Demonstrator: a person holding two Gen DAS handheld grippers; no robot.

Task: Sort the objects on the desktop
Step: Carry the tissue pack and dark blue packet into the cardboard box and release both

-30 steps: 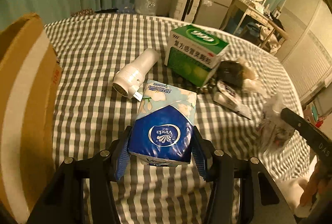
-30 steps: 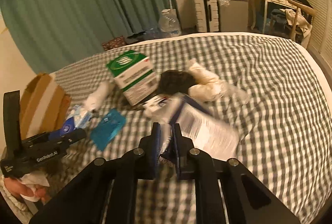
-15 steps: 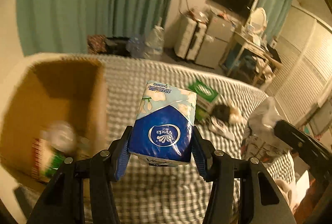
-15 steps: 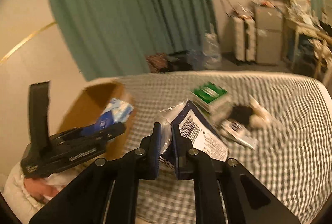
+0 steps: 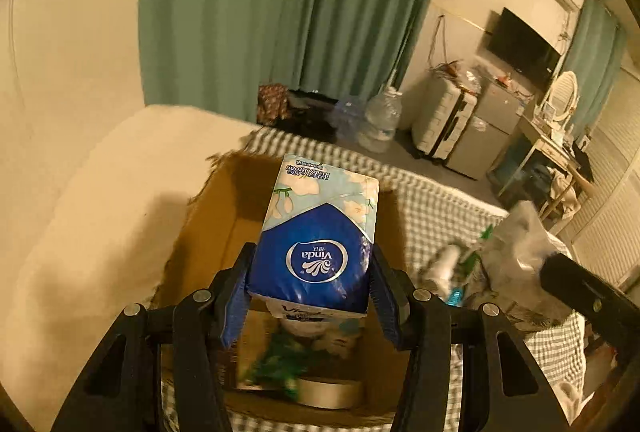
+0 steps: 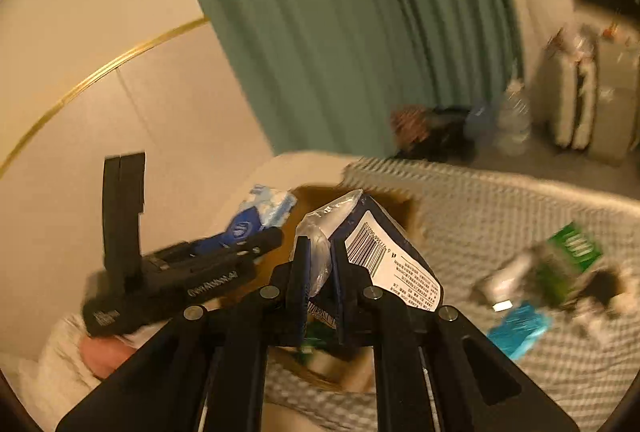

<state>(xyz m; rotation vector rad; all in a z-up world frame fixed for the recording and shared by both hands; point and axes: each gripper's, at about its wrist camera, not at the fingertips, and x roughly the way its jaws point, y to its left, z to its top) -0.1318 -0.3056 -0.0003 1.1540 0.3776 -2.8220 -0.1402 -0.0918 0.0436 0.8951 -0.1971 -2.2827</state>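
Both moved above carton (image 5: 208, 228) | left gripper (image 5: 310, 296) grasping tissues (image 5: 320, 228) | right gripper (image 6: 320, 264) pinching packet (image 6: 384, 252)

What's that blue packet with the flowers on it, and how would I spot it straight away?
Find the open cardboard box at the edge of the checked cloth, in front of the green curtain. Above the box, the left gripper clamps a soft tissue pack. Its dark blue face with a white oval logo under pale floral print sets it apart from the right gripper's barcoded packet.

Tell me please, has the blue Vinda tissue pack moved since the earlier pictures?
Yes. The left gripper carried the blue Vinda tissue pack from the checked cloth to over the brown cardboard box.
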